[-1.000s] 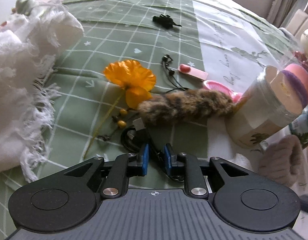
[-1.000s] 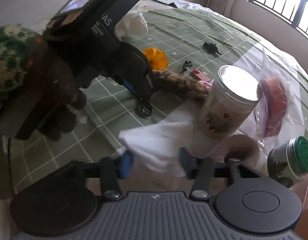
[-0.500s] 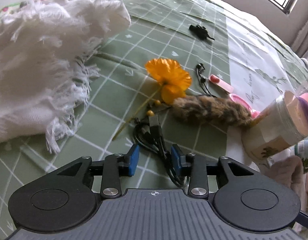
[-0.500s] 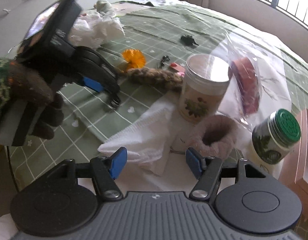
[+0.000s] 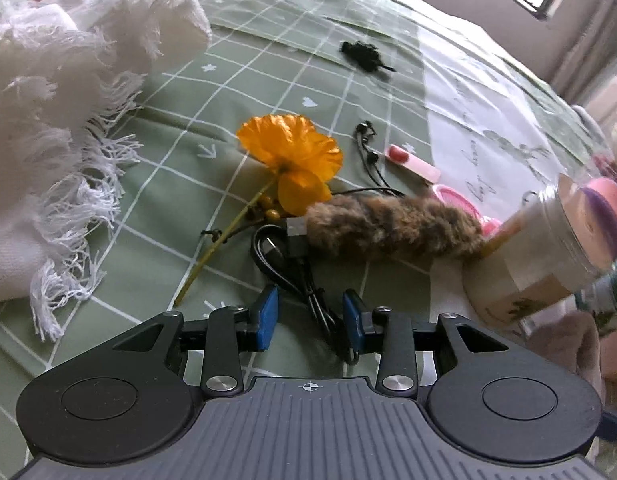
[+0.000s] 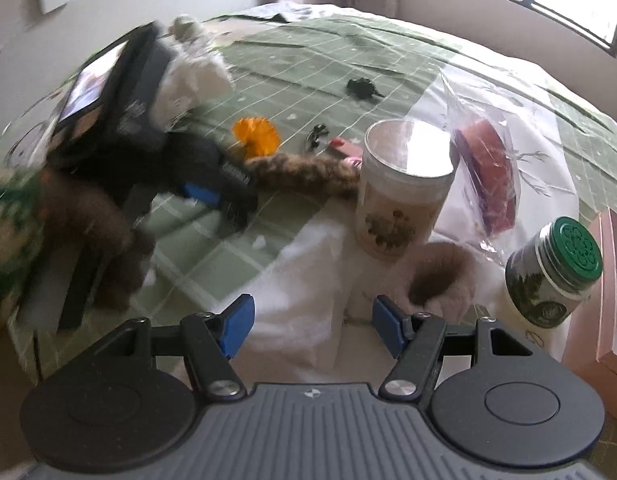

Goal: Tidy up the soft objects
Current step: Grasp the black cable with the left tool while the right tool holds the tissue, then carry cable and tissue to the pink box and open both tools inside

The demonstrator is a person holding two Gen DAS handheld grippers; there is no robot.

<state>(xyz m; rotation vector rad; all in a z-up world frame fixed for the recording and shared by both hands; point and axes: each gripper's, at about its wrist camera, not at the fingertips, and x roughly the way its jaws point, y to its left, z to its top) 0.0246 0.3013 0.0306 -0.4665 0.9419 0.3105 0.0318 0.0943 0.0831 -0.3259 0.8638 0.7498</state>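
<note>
My left gripper [image 5: 310, 316] is open and empty, low over a coiled black cable [image 5: 292, 268] on the green checked cloth [image 5: 156, 184]. A brown furry tail [image 5: 388, 226] lies just beyond it, by an orange flower [image 5: 292, 160]. A white fringed cloth [image 5: 48, 112] is heaped at the left. My right gripper [image 6: 312, 326] is open and empty over a folded white towel [image 6: 304, 280]. A fuzzy beige-pink sock [image 6: 444, 276] lies to its right. The left gripper [image 6: 212, 196] shows in the right wrist view, blurred.
A clear-lidded jar [image 6: 400, 192], a green-lidded tin [image 6: 556, 268], a bagged pink roll [image 6: 488, 168] and a pink box [image 6: 612, 300] stand at the right. Black earphones [image 5: 368, 156], a pink stick [image 5: 412, 162] and a black clip [image 5: 364, 54] lie farther back.
Both grippers have opened wider. The left one has backed off the cable and swung towards the white fringed cloth. The right one has let go of the white towel and pulled back.
</note>
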